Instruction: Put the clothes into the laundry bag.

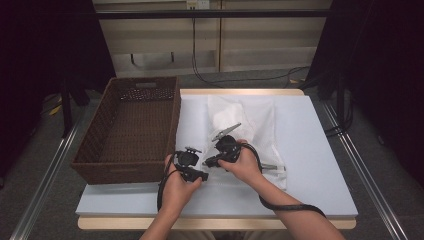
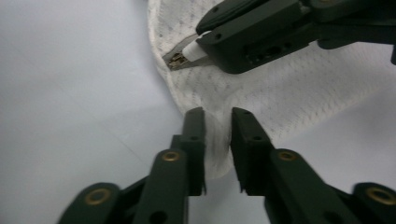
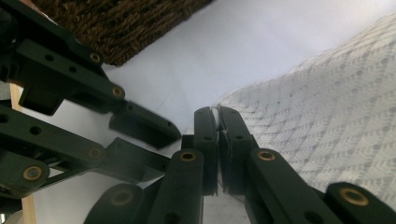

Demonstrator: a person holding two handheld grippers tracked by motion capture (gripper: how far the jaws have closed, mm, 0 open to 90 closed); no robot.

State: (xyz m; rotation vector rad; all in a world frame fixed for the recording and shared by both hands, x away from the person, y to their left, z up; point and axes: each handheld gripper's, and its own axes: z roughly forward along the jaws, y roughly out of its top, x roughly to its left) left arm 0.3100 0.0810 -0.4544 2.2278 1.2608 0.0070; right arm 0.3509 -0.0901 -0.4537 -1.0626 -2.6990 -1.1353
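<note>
At the white cloth's (image 3: 327,107) near edge, the right gripper (image 3: 218,114) pinches it, while the left gripper's (image 2: 217,116) fingers straddle it, spread.

White cloth (image 1: 250,130): dotted mesh weave, spread flat and crumpled, right of brown basket (image 1: 131,130), not touching it; near left edge pinched between right gripper (image 3: 218,112) jaws.

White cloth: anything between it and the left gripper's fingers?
Nothing visible. The left gripper is open, its fingers straddling the edge of the white cloth on the table. The right gripper pinches the same edge just beside it.
</note>
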